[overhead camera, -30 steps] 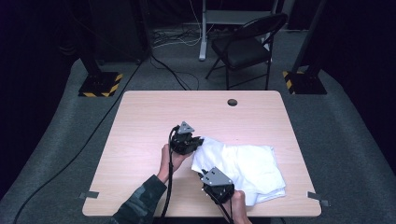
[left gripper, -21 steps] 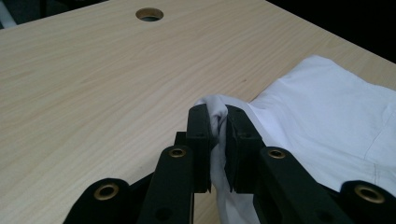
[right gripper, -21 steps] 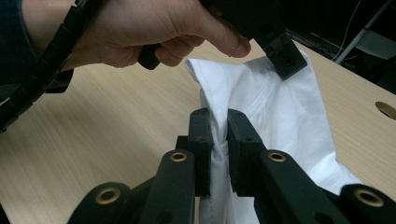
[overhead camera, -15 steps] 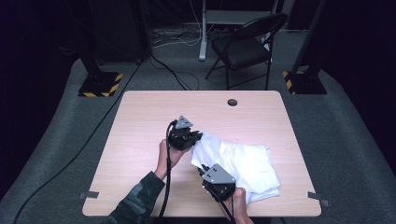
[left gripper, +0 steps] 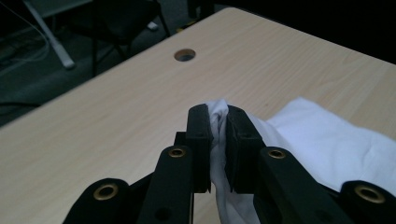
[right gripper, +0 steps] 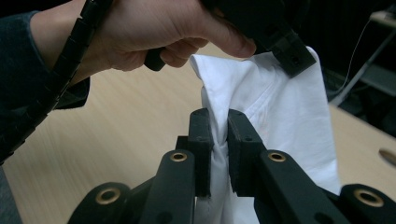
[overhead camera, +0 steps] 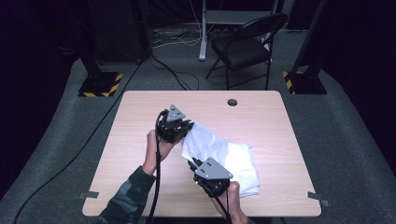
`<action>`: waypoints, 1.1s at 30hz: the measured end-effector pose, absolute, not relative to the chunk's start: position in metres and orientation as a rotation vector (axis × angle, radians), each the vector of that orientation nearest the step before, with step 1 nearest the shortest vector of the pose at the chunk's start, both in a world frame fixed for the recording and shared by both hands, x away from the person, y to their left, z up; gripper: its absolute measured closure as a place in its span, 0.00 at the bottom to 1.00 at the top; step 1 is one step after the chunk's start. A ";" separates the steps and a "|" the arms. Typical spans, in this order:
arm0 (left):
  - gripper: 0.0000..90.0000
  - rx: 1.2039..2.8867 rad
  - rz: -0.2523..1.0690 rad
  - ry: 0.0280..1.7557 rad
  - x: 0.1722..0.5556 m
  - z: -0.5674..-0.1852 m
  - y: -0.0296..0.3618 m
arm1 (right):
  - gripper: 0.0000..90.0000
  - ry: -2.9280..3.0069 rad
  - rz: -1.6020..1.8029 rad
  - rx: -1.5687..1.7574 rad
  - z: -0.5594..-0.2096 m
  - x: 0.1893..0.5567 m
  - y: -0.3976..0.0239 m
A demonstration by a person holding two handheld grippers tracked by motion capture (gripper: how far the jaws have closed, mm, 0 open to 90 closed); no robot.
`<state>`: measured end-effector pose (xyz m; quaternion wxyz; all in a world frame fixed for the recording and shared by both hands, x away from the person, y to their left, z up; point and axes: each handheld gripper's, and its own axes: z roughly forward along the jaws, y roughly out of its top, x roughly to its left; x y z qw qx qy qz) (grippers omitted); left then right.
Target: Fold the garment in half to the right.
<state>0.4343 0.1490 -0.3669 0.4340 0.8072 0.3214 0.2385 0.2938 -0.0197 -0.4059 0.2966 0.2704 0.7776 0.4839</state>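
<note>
- Clearly the white cloth [overhead camera: 219,151] is soft and limp: where I pinch it, it bunches into folds, and the span between my two holds sags instead of standing flat.
- My left tongs [left gripper: 218,140] are clamped on a gathered corner of it, a tuft poking out past the pads; my right tongs [right gripper: 219,144] are clamped on another bunch along the same edge.
- In the high view the left tongs [overhead camera: 173,127] hold the far-left corner above the counter [overhead camera: 140,140], the right tongs [overhead camera: 208,175] the nearer part, while the rest lies rumpled on the counter toward its right side.
- I judge it light, with no risk of breaking; the worry is slipping, since thin fabric can creep out of smooth pads under tension.
- Best hold, I think: corners or hems, where doubled layers give the pads more to bite, taken deep rather than at the tips.
- Pulling the two holds apart should flatten the edge; the loose part will drag and fold unpredictably.
</note>
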 end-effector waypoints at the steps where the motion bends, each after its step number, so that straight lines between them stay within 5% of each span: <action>1: 0.90 2.025 0.623 0.786 0.432 -0.356 0.150 | 0.90 2.049 1.305 0.707 -0.399 0.292 -0.018; 7: 0.90 2.206 0.756 0.660 0.427 -0.336 0.101 | 0.90 2.005 1.357 0.797 -0.394 0.288 -0.044; 15: 0.89 2.483 0.614 0.630 0.456 -0.427 0.019 | 0.90 2.185 1.131 1.015 -0.476 0.305 -0.083; 22: 0.85 2.508 0.570 0.719 0.474 -0.477 0.013 | 0.90 2.260 0.998 1.057 -0.510 0.321 -0.092; 33: 0.70 2.437 0.541 0.783 0.483 -0.490 0.021 | 0.89 2.288 0.952 1.075 -0.523 0.328 -0.092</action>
